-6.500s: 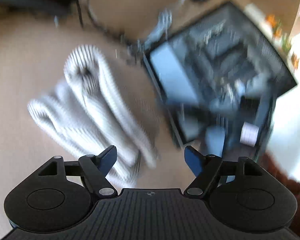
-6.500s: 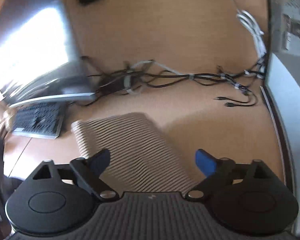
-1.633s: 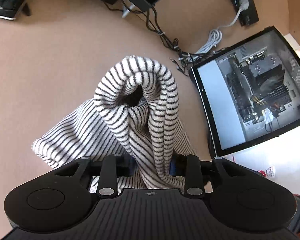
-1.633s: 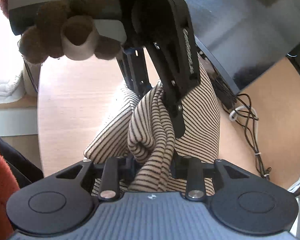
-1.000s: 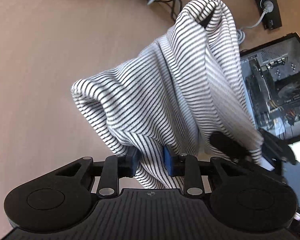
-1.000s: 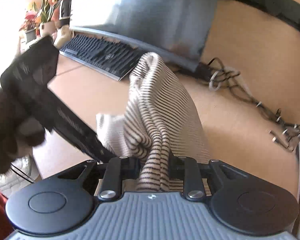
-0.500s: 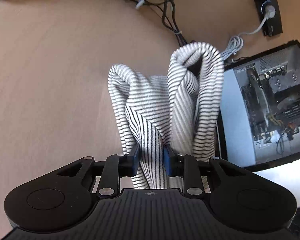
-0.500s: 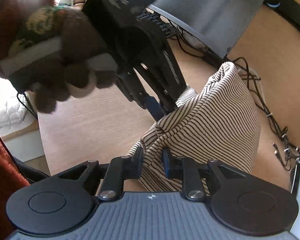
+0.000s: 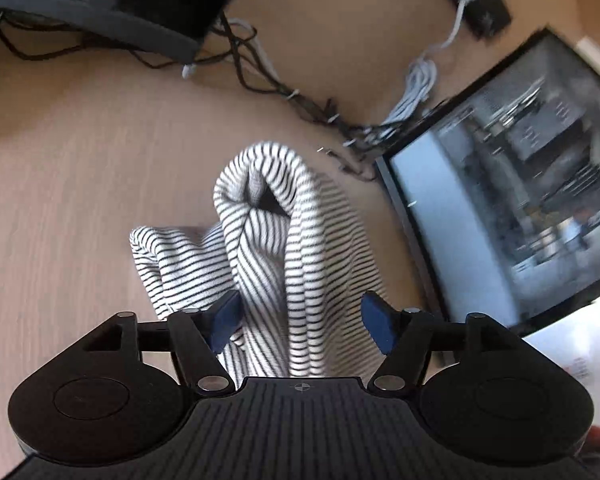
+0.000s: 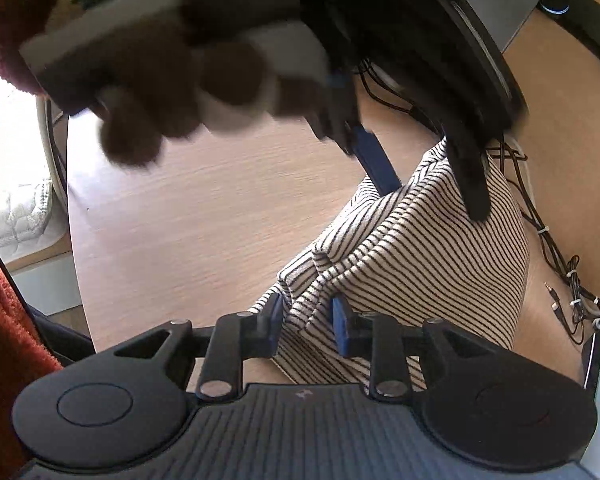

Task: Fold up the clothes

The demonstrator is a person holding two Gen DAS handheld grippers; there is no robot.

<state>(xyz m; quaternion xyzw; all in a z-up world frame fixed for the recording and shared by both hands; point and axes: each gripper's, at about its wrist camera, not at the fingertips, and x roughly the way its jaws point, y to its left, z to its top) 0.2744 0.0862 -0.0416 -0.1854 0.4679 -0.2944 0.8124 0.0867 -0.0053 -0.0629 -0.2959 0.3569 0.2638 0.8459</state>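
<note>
Opening wide in the left wrist view, left tongs flank the black-and-white striped knit garment heaped on the pale wooden surface, pads clear of fabric. Opening slightly in the right wrist view, right tongs still pinch a striped fold.

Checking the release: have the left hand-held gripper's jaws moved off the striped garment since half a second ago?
Yes. The left hand-held gripper is opening, pads now apart from the striped garment.
</note>
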